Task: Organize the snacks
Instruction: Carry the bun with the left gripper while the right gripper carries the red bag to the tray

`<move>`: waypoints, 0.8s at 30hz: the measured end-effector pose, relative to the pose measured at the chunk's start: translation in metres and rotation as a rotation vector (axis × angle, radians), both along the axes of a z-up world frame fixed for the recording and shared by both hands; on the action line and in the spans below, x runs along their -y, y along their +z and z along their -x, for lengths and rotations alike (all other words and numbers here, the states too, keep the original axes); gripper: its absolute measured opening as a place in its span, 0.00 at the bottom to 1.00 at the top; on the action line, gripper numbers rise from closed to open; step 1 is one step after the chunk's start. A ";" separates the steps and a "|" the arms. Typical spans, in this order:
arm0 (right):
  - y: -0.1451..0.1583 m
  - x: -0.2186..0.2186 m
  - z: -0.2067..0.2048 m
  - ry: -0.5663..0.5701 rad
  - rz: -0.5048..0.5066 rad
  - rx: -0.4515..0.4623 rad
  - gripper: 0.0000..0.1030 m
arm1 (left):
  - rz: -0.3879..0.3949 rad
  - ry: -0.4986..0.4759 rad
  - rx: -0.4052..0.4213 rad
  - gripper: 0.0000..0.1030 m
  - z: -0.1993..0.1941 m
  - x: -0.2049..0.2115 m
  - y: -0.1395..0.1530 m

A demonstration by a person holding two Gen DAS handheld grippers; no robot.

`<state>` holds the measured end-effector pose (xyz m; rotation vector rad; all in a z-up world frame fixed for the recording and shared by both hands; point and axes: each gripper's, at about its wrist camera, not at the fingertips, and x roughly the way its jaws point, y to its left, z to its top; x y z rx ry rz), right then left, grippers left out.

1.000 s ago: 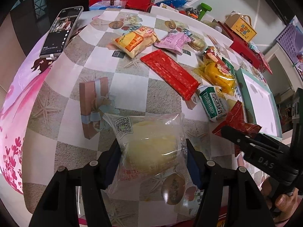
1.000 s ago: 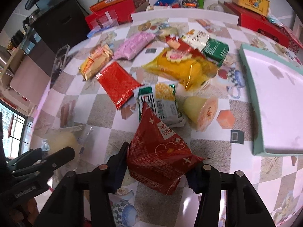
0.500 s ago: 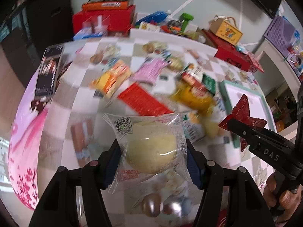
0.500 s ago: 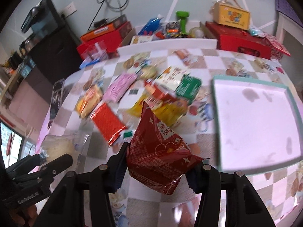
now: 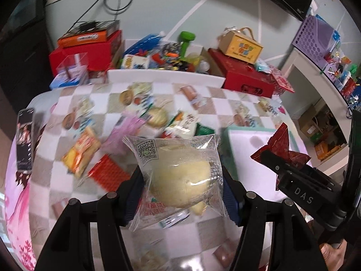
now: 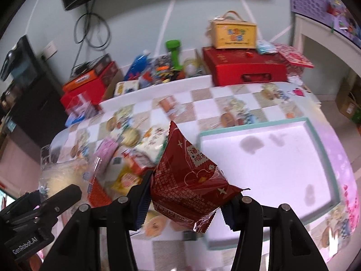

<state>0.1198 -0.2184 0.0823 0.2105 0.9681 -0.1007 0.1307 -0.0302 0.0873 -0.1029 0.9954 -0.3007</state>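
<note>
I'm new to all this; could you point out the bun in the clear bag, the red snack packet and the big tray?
Bun (image 5: 185,180), left wrist view, middle of the bread.
Red packet (image 6: 189,180), right wrist view, printed front.
Tray (image 6: 320,144), right wrist view, teal rim.

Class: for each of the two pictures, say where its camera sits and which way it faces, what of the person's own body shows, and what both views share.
Left wrist view: sits behind the left claw, facing down over the checkered table; the claw grips a clear-wrapped bun; a hand shows at lower right.
Right wrist view: sits behind the right claw, facing the teal-rimmed tray; it grips a red snack packet; no body part is clearly visible.
Shared: table, tray, both packets, green dumbbell.
</note>
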 end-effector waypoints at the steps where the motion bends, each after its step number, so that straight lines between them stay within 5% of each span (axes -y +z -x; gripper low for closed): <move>1: 0.001 0.007 -0.001 -0.014 0.001 0.002 0.55 | 0.003 -0.006 0.002 0.63 -0.002 0.006 0.001; 24: -0.035 0.164 -0.016 -0.424 -0.027 -0.048 0.55 | -0.015 -0.220 -0.023 0.63 -0.049 0.157 -0.050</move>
